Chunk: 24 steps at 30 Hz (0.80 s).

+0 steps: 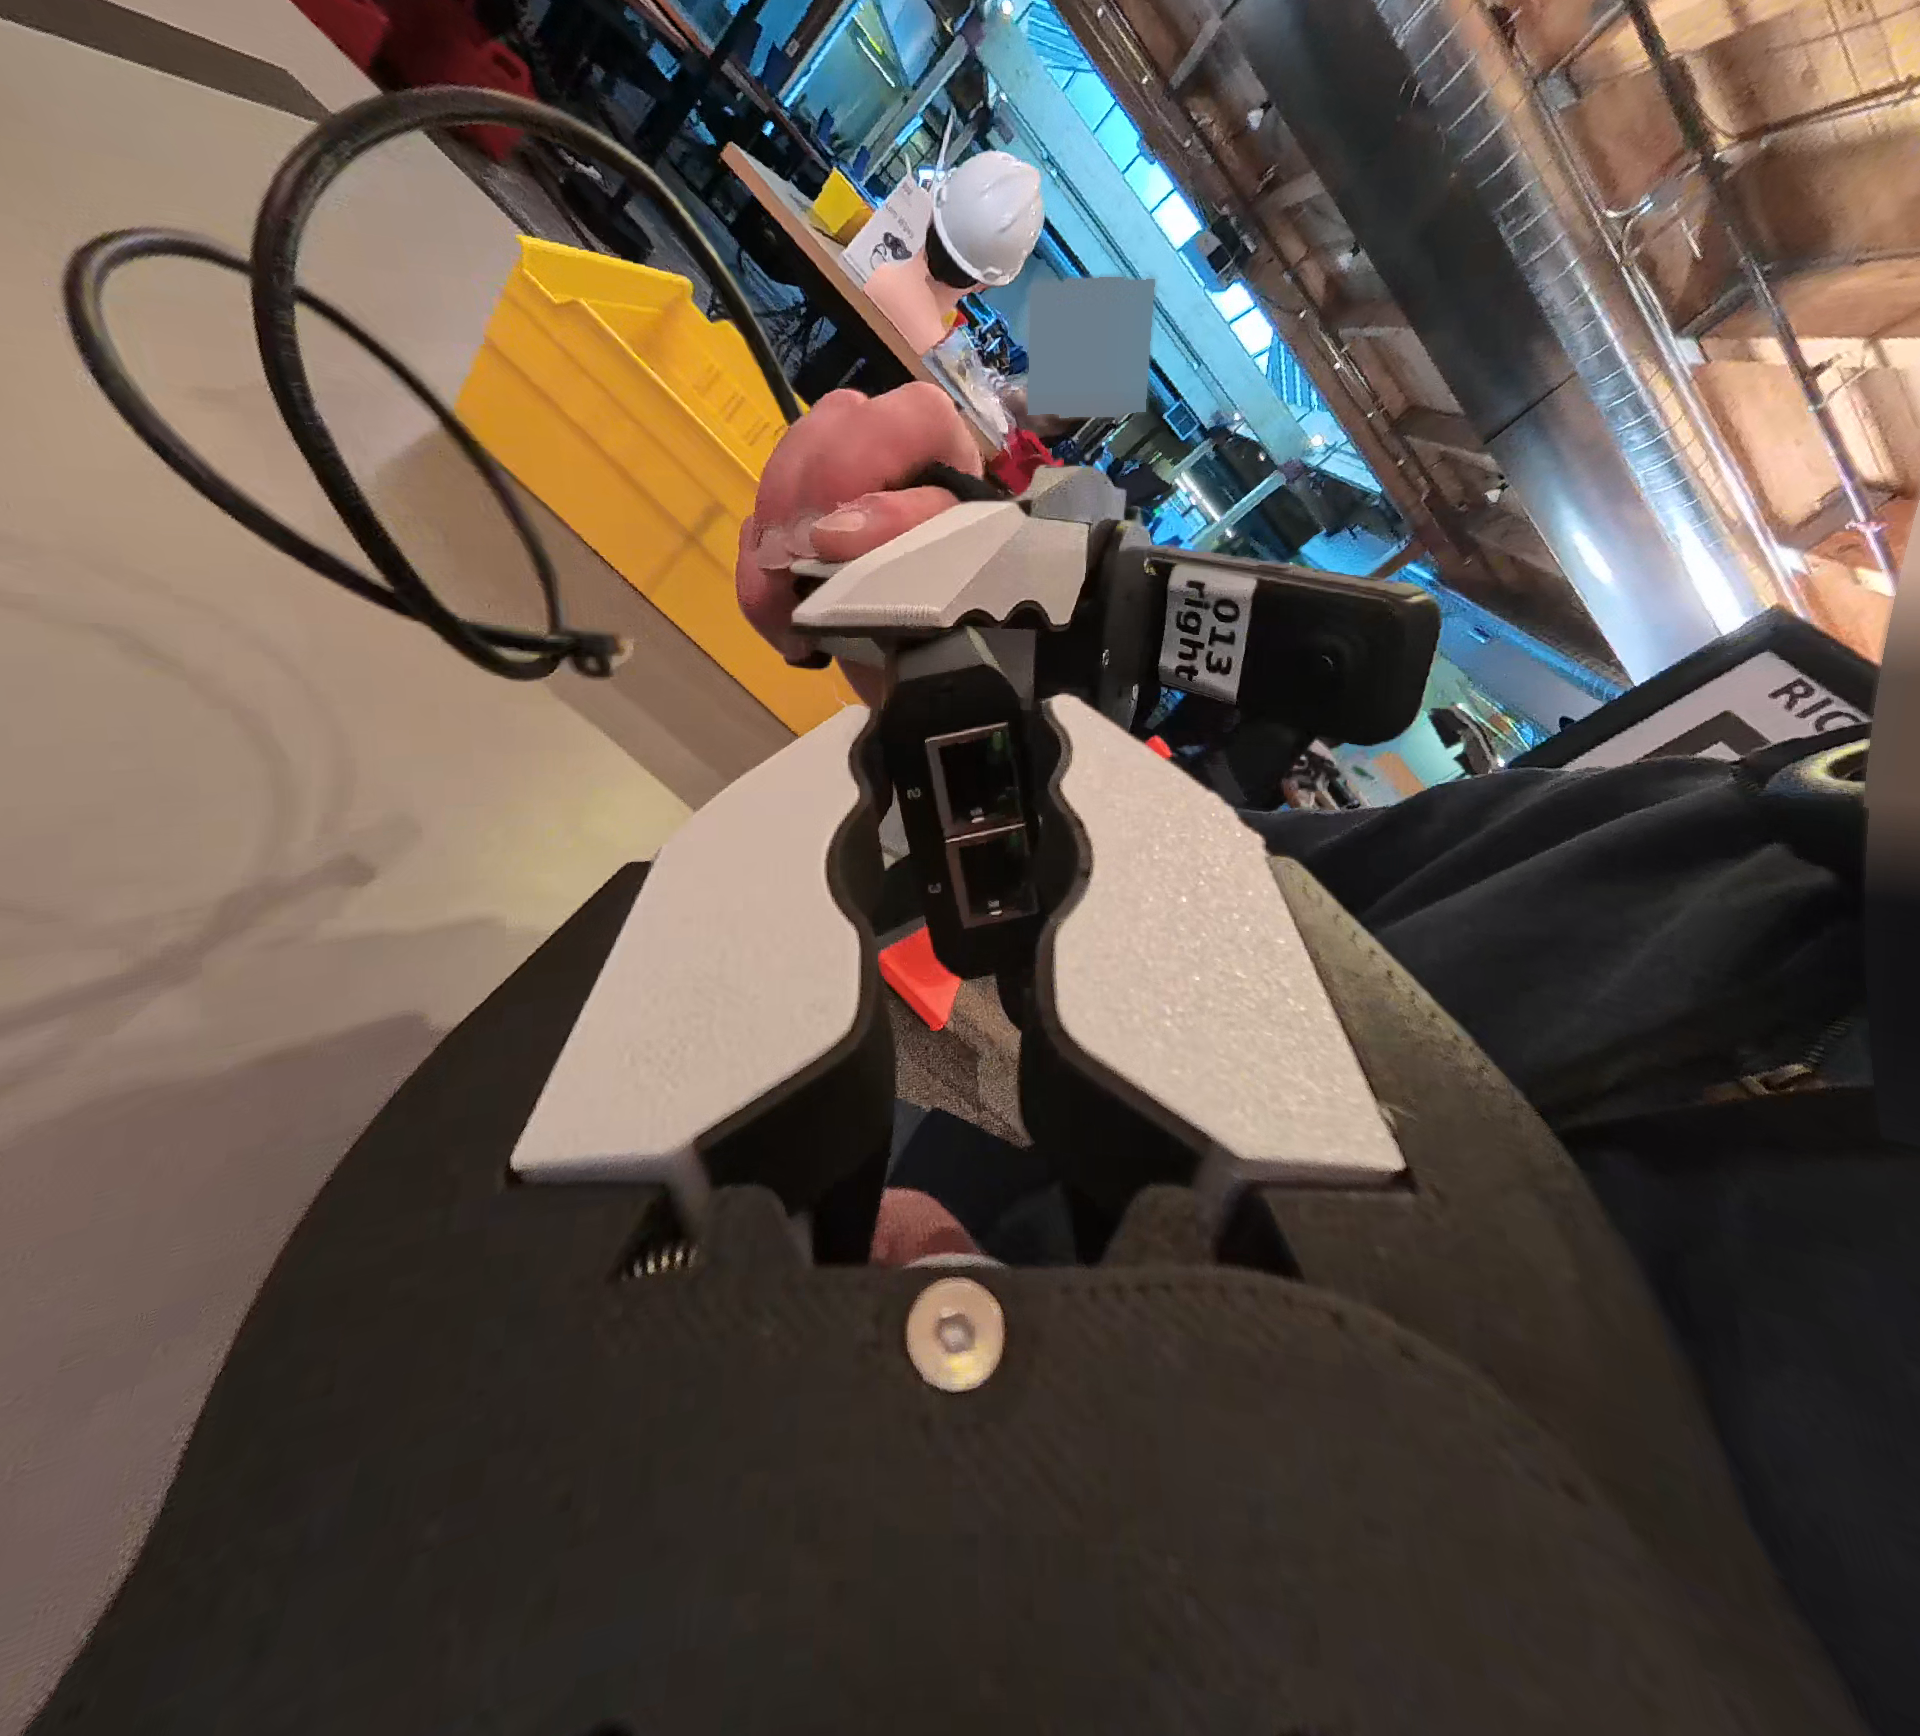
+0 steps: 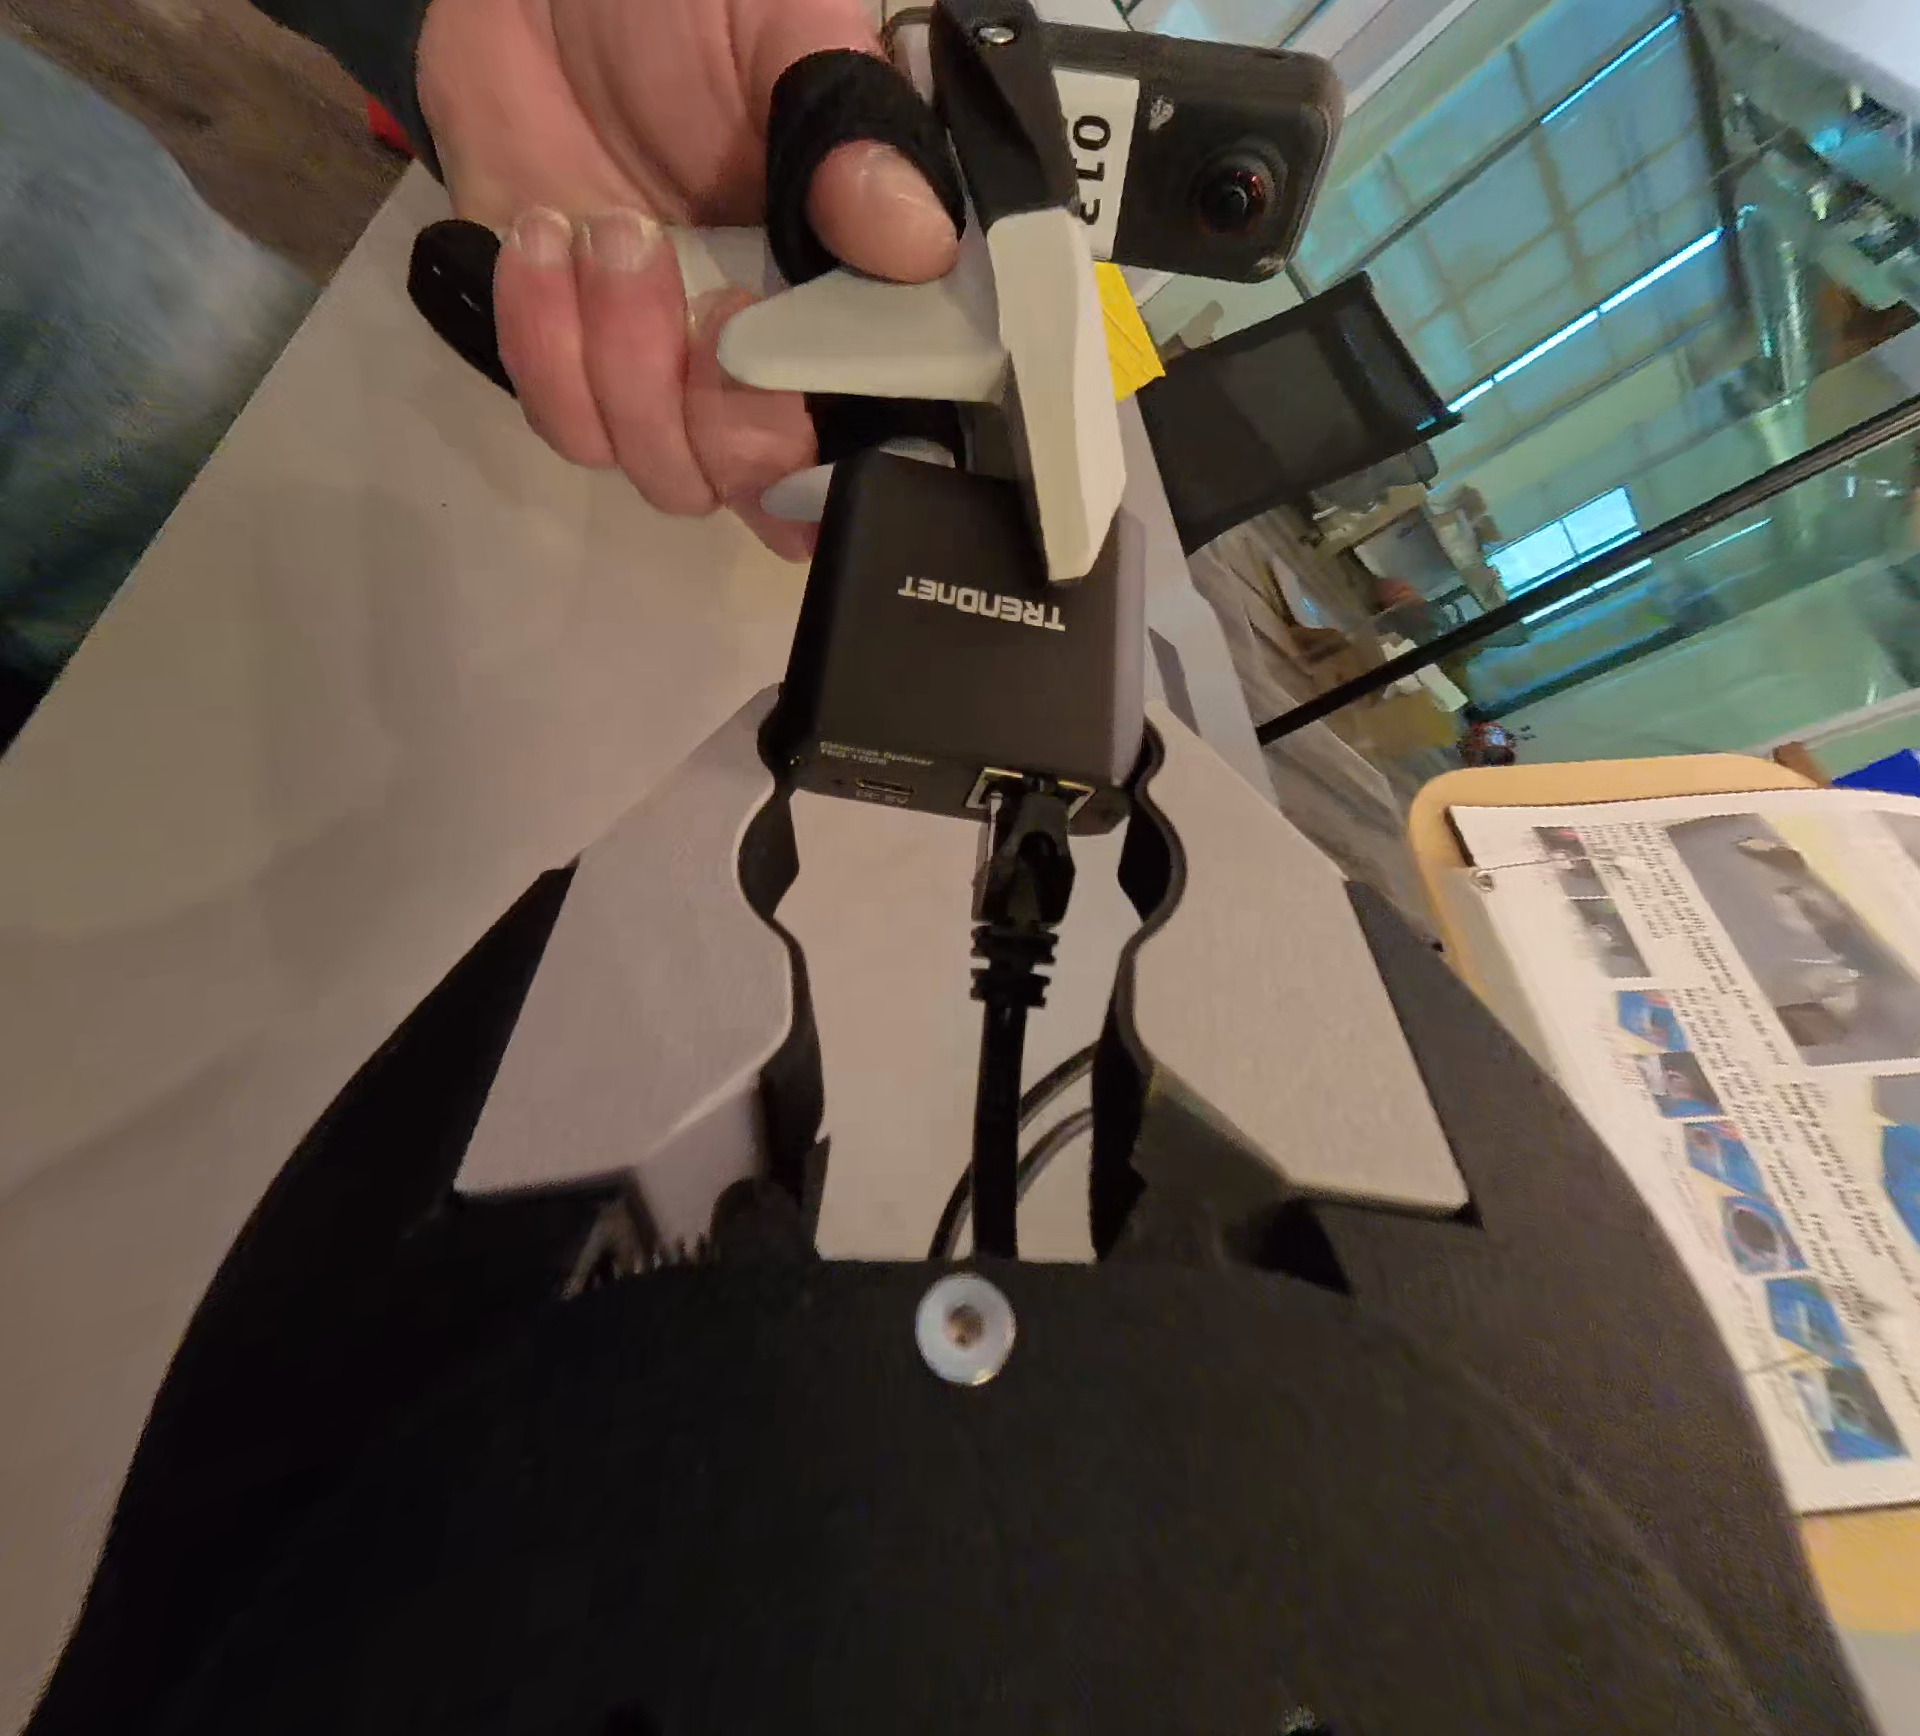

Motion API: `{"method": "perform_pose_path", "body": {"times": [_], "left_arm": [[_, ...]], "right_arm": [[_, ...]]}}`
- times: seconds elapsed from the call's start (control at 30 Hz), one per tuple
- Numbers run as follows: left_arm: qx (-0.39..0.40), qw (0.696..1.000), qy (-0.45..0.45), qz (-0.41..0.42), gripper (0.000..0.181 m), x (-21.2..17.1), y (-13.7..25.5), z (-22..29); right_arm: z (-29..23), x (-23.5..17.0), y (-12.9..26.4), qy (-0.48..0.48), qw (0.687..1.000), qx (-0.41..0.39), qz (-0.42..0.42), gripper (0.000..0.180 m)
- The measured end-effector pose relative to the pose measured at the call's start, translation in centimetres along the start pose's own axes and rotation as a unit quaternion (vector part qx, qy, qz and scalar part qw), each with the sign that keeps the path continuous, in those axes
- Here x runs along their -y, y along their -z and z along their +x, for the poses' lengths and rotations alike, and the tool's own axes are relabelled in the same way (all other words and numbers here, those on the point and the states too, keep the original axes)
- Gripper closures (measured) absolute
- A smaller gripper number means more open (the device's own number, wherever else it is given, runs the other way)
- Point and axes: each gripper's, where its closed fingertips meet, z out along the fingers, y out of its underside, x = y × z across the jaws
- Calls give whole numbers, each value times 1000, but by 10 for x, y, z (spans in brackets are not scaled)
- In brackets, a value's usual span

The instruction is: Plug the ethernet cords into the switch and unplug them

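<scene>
A small black switch is held in the air between both grippers. My left gripper is shut on the end with two empty ports, which face the left wrist view. My right gripper is shut on the opposite end of the switch. There a black ethernet cord sits plugged into one port and runs back between my fingers. The right gripper also shows beyond the switch in the left wrist view, and the left gripper shows in the right wrist view. A cord's loose plug lies on the table, with black cable loops arching above it.
The white table lies to the left with stacked yellow bins at its edge. A printed sheet lies on a wooden surface to the right. A dark screen stands behind the switch. A person's dark sleeve is close on the right.
</scene>
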Motion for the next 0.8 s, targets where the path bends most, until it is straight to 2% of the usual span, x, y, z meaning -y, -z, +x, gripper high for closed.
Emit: {"method": "perform_pose_path", "body": {"times": [0.13, 0.47, 0.53, 0.63, 0.8], "left_arm": [[-1, 1000, 0, 9, 156, -3, -1, -1], [-6, 999, 17, 27, 155, 1, -1, -6], [36, 999, -7, 33, 142, 7, 5, -15], [90, 994, -56, 35, 139, 14, 18, -20], [182, 969, -168, 16, 134, 23, 44, -16]], "right_arm": [[-6, 6, 2, -76, 995, 40, 41, 119], [-3, 1, 0, -101, 994, 27, 25, 119], [-2, -1, 0, -115, 993, 32, 19, 119], [3, -5, 4, -152, 987, 44, 21, 119], [6, -7, 12, -217, 972, 85, 38, 119]]}}
